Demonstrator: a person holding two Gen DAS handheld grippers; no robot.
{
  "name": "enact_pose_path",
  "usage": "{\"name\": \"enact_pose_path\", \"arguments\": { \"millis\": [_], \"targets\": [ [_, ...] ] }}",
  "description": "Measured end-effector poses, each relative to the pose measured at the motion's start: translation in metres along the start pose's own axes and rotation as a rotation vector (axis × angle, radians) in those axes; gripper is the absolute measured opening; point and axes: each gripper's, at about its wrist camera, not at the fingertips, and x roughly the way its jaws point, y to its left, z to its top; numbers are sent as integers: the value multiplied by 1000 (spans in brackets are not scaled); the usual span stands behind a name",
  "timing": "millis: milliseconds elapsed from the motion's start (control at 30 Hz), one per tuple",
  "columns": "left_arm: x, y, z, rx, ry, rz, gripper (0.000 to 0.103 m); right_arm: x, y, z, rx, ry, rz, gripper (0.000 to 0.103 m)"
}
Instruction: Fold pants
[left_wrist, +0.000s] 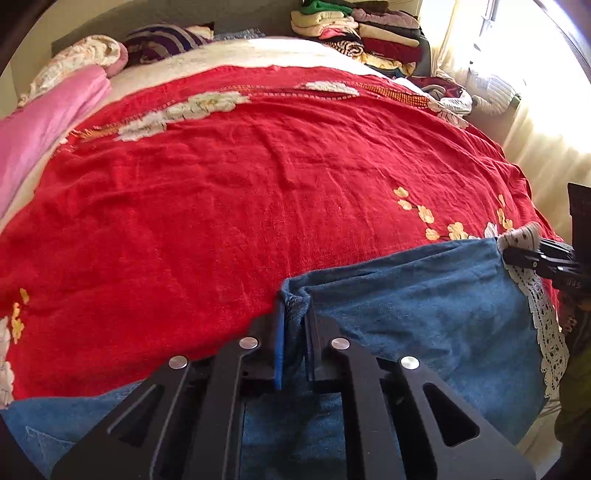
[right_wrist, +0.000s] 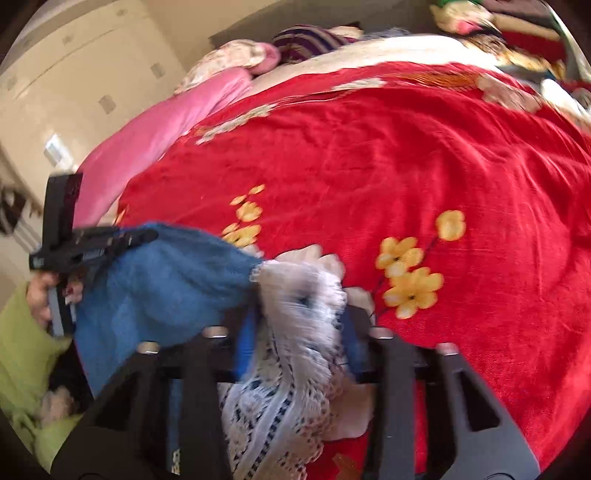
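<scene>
Nearest the left wrist camera, the left hand-held gripper (left_wrist: 293, 314) is pressed together on a bunched fold of the blue pants (left_wrist: 424, 306), its blue-lined pads squeezing the cloth at one corner of the leg end. Nearest the right wrist camera, the right hand-held gripper (right_wrist: 301, 325) pinches the other corner, where a white lace trim (right_wrist: 295, 295) runs down the pants' side; the lace is gathered thick between its fingers. The pants (right_wrist: 166, 280) stretch between the two grips and lie at the near edge of the bed, toward its right corner as the left camera sees it, with the rest of the denim trailing back under the left hand-held gripper. At the left edge of the right wrist view a hand (right_wrist: 38, 295) in a green sleeve (right_wrist: 22, 354) grasps the left tool's handle.

Beyond the pants spreads a red blanket (left_wrist: 240, 192) with yellow flowers (right_wrist: 410, 280), covering most of the bed. A pink blanket (left_wrist: 44, 125) lies along the bed's left edge. At the far right corner stands a stack of folded clothes (left_wrist: 369, 29).
</scene>
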Motion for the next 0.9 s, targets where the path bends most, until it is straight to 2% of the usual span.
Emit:
{"name": "enact_pose_path", "arguments": {
  "millis": [67,133,200,267,400,467,533,600,700,767,833,900],
  "targets": [
    [-10,-1,4,2,-37,15,6,-9,22,0,-121,-25,-79,17],
    [-19,-1,10,-3,-71,29,6,-23,37,5,-192,-78,-118,17],
    [-24,1,18,-16,-88,29,6,-34,48,16,-232,-129,-157,17],
    [-25,0,24,-9,-98,46,6,-32,50,28,-254,-139,-184,17],
    [-13,3,24,-17,-84,72,6,-7,35,42,-237,-77,-207,19],
    [-3,7,22,-43,-67,74,6,13,26,41,-226,-7,-238,22],
    [7,4,17,-28,-57,101,8,26,21,36,-223,17,-269,25],
    [16,3,12,-6,-54,134,12,27,16,32,-206,5,-271,28],
    [22,7,6,-22,-59,122,16,27,10,30,-173,-7,-283,43],
    [20,11,4,-24,-68,107,20,27,2,28,-133,-9,-274,49],
    [14,16,2,-33,-69,114,37,25,-2,28,-106,-11,-286,56],
    [4,22,1,-61,-75,113,47,21,0,29,-109,-19,-316,61]
  ]
}}
